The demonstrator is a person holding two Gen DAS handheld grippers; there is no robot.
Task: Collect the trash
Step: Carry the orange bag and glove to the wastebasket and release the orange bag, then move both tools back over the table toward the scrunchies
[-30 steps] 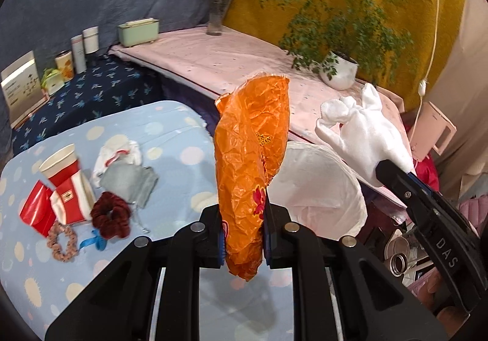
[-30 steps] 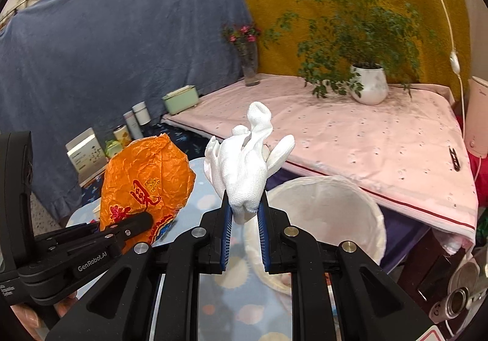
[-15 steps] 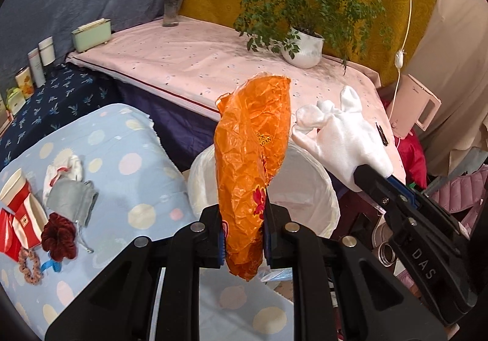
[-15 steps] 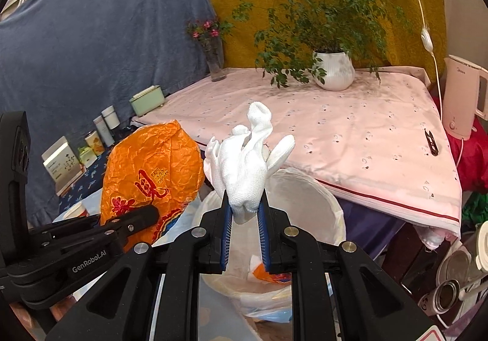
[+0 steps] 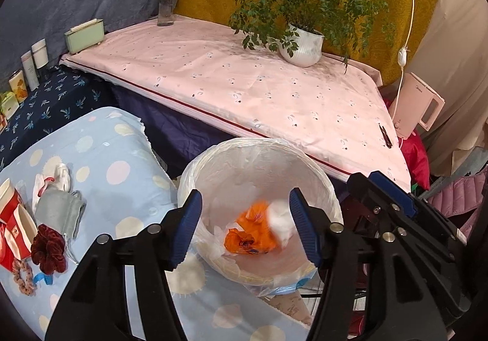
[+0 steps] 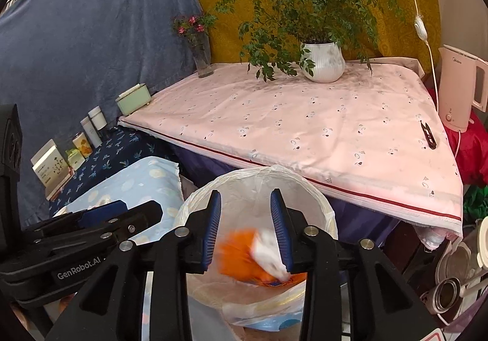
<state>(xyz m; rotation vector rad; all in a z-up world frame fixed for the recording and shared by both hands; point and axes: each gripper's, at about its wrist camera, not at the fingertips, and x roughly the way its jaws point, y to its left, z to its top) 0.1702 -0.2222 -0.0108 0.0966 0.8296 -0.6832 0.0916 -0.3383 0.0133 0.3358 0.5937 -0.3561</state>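
Note:
The white-lined trash bin (image 5: 213, 157) stands beside the blue dotted table; it also shows in the right wrist view (image 6: 317, 197). The orange wrapper (image 5: 253, 237) and the white glove (image 5: 280, 215) are blurred inside the bin, in the right wrist view too, wrapper (image 6: 238, 258) and glove (image 6: 268, 252). My left gripper (image 5: 245, 228) is open and empty above the bin. My right gripper (image 6: 245, 231) is open and empty above it, to the right of the left one (image 5: 393, 197).
On the blue dotted table (image 5: 116, 157) lie red paper cups (image 5: 15, 225), a dark red scrunchie (image 5: 48, 249), a grey pouch (image 5: 59, 212) and a white crumpled piece (image 5: 58, 176). Behind stands a pink-covered table (image 5: 244, 90) with a potted plant (image 5: 302, 41); a kettle (image 5: 418, 109) is right.
Both grippers have opened over the bin. The orange wrapper and the white glove have dropped out of them into the bin.

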